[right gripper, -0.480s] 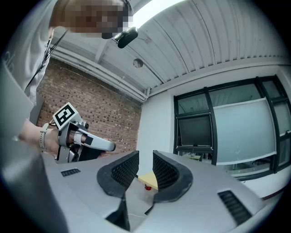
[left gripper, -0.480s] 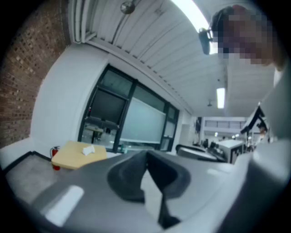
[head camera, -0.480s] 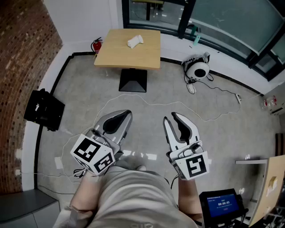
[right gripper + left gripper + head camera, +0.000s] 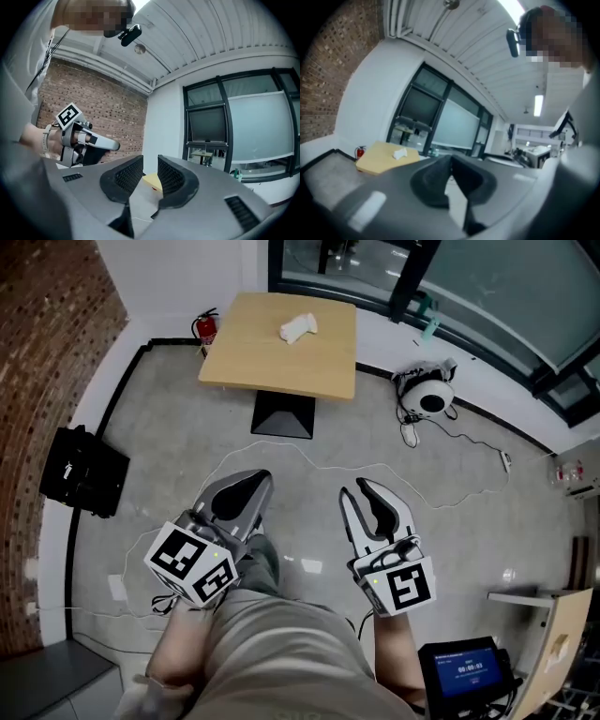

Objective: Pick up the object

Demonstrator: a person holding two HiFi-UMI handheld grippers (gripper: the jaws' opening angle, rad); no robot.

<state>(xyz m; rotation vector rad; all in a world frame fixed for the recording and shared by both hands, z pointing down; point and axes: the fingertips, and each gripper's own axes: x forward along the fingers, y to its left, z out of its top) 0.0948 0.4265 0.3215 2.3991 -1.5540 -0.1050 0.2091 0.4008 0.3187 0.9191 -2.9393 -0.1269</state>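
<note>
A small white object (image 4: 298, 328) lies on a square wooden table (image 4: 272, 362) far ahead of me, near the window wall. Both grippers are held low in front of my body, well short of the table. In the head view my left gripper (image 4: 255, 478) has its jaws pressed together with nothing in them. My right gripper (image 4: 359, 487) is open, with a narrow gap between its jaws and nothing in it. The left gripper view shows the table (image 4: 379, 159) and the white object (image 4: 399, 153) small beyond the shut left gripper (image 4: 450, 164). A corner of the table (image 4: 153, 181) shows through the right gripper (image 4: 150, 174).
A red fire extinguisher (image 4: 203, 329) stands by the table's left corner. A black bag (image 4: 82, 471) sits by the brick wall. A white cable (image 4: 375, 468) crosses the floor towards a white round device (image 4: 429, 396). A small screen (image 4: 461, 669) and another table edge (image 4: 553, 634) are at lower right.
The table and the floor items have shifted slightly right and down in the head view. A leg now shows between the grippers. Both grippers keep their pose and jaws.
</note>
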